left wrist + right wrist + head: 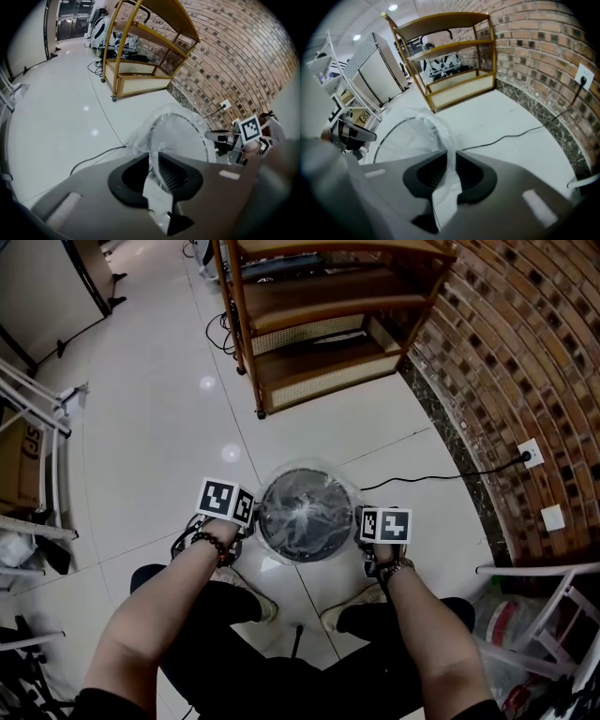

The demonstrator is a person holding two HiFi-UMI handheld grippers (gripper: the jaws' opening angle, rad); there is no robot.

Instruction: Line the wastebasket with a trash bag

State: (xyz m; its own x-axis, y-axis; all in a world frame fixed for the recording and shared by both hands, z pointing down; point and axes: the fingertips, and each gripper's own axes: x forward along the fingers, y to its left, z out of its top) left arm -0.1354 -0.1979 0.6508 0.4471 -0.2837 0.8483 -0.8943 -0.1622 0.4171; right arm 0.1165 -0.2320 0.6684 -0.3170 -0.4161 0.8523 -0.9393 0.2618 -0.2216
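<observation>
- The step in hand looked like seating the bag's mouth over the rim. To do it well, I judged, both sides should be drawn down evenly, and the film let go only once the fold sat well below the rim, so it would not ride back up.
- The left gripper (153,161) pointed steeply down at the left side of the wastebasket (262,514). Its jaws stood a little apart, with a strip of clear film running through the gap, apparently loose rather than pinched.
- The right gripper (449,161) was at the right side. Its jaws were likewise slightly parted, with film hanging between them, seemingly released.
- The trash bag (173,136) lined the wastebasket, its mouth folded over the rim. The basket stood on the floor (159,409) between the two grippers.
- Farther off, a wooden shelf (319,324) stood well apart from the work.
</observation>
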